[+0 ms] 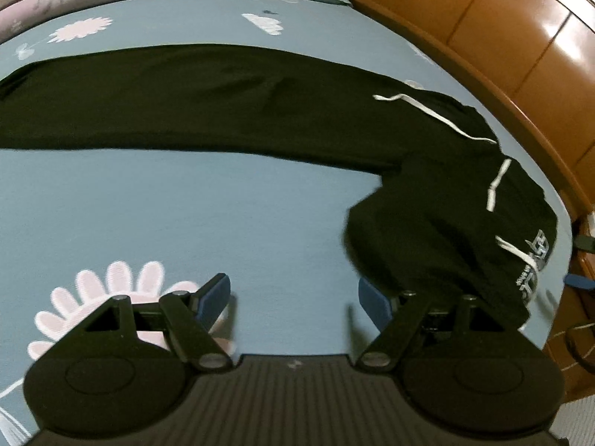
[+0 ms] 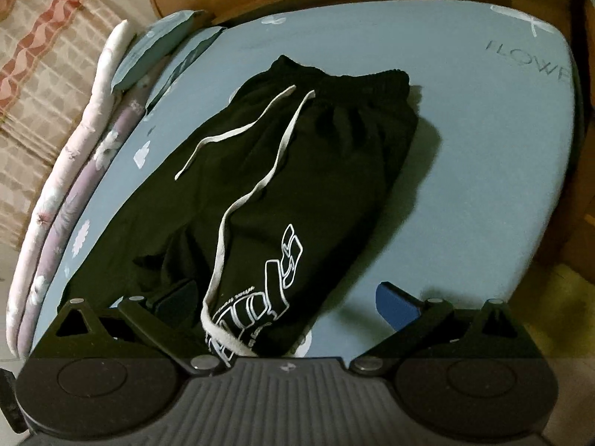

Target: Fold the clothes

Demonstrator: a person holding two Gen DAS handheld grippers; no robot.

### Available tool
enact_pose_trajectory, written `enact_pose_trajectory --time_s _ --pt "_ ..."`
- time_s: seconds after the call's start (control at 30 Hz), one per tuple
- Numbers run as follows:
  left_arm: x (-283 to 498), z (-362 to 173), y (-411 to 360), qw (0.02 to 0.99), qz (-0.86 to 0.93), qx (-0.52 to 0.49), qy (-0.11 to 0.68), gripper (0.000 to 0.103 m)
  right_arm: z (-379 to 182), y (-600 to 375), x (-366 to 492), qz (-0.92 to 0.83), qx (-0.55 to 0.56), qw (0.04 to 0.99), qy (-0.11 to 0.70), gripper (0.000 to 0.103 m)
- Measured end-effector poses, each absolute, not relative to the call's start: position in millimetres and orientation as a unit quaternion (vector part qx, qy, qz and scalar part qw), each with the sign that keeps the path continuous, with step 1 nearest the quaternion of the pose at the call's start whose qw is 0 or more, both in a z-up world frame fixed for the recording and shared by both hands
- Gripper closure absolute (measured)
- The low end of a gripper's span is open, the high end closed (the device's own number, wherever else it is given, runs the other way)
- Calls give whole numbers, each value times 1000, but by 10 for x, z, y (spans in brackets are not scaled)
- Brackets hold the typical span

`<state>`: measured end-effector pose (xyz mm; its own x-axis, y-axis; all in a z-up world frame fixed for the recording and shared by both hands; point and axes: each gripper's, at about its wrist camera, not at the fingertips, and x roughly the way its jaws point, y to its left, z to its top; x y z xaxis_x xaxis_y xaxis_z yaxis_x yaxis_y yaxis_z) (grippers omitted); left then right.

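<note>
The blue bed sheet (image 2: 465,119) carries dark thin capitals reading "FLOW" near its far right corner, where the word runs on past the sheet's edge and its end cannot be read. The black trousers (image 2: 305,156) bear a large white outlined logo (image 2: 282,278) on the leg, in blocky letters too distorted to make out, with a line of small script beside it that is also unreadable; in the left wrist view the same logo (image 1: 535,267) shows blurred near the sheet's right edge

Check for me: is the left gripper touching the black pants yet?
Cannot tell. In the left wrist view the left gripper stands open over bare blue sheet, but the black pants overlap its right finger, hiding any contact.
</note>
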<state>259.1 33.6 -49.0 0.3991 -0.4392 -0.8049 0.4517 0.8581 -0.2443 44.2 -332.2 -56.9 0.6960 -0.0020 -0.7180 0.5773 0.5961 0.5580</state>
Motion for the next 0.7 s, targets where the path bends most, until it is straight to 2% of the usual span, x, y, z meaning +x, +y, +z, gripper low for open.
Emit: enact_pose_trajectory --time_s 0.33,0.4,0.7 --pt "2501 -180 -31 862 -253 -1 439 27 -629 -3699 819 -59 375 847 373 0" --pt "2522 -243 -81 863 -230 -6 451 30 -554 -3720 891 -27 351 856 379 0" --pt "2483 -615 -173 819 -212 -84 527 30 -413 -3697 1114 66 295 867 396 0"
